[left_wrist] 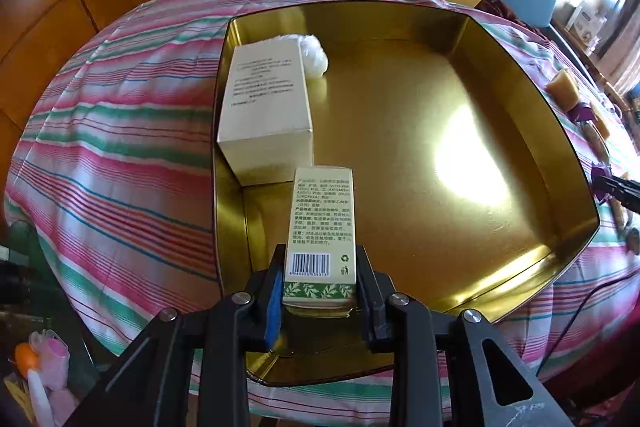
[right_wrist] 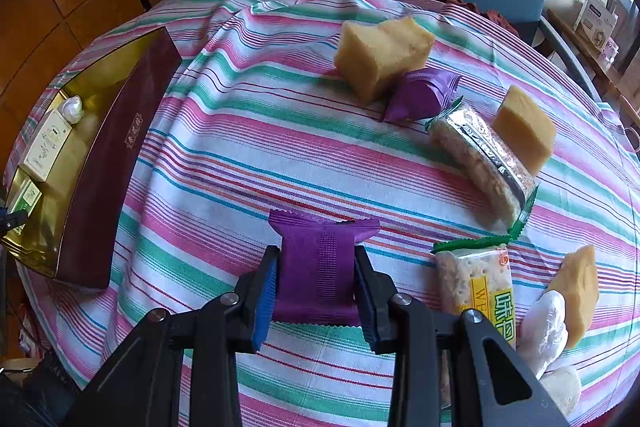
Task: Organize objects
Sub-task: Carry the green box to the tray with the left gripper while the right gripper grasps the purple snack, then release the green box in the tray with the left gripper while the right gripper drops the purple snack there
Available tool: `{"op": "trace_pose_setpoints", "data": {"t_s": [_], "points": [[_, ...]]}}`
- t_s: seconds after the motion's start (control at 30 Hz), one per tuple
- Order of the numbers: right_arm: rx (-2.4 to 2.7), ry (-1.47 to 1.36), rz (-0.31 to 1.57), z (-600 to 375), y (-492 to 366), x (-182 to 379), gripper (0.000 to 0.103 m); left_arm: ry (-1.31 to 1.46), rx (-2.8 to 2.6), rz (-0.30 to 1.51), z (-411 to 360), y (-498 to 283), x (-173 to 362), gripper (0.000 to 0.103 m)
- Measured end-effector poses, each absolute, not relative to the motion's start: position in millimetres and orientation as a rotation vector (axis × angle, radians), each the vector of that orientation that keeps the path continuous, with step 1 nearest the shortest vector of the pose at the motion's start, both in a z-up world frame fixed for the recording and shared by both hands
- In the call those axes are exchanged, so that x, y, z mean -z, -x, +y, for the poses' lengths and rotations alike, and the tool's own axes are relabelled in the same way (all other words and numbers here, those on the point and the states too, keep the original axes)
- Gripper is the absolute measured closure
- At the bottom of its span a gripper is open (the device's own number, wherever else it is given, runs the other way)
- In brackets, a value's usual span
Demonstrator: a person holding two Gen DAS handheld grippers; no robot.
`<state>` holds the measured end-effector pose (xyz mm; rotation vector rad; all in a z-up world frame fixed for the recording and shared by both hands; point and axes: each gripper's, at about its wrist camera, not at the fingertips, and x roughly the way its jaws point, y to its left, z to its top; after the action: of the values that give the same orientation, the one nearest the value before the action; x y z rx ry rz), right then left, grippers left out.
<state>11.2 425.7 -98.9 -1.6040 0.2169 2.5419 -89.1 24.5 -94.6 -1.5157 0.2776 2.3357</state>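
You are mid-placement with the left gripper: its jaws are clamped on a slim carton (barcode and a leaf band at its near end), held over the lower left part of the gold tin. It looks ready to be lowered beside the larger cream box, which lies along the tin's left wall with a white wrapped ball at its far end. Line it up parallel before you let go. Your right gripper has its pads against both sides of a purple packet at lower centre, apparently gripping it on the striped cloth; lift it next and carry it left toward the tin.
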Motion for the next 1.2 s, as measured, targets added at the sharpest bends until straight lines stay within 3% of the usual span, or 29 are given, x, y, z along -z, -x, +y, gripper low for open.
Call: {"op": "trace_pose_setpoints", "data": {"t_s": [0.17, 0.47, 0.7, 0.97, 1.2], "points": [[-2.534, 1.591, 0.214, 427.7, -12.2, 98.7, 0.068, 1.465, -2.365, 0.279, 22.5, 80.9, 86.1, 0.06], [-2.681, 1.389, 0.351, 400.9, -21.0, 37.8, 0.068, 1.267, -2.529, 0.115, -3.9, 68.2, 36.6, 0.06], [-2.897, 1.562, 0.098, 263.7, 25.2, 14.0, 0.068, 1.219, -2.641, -0.029, -33.2, 66.1, 23.1, 0.052], [-2.858, 1.863, -0.185, 145.5, 66.0, 63.1, 0.068, 1.245, -2.657, -0.121, -61.0, 63.6, 35.9, 0.05], [-2.782, 1.981, -0.307, 101.8, 76.7, 91.4, 0.068, 1.263, -2.666, -0.173, -75.0, 62.7, 46.2, 0.044]]}}
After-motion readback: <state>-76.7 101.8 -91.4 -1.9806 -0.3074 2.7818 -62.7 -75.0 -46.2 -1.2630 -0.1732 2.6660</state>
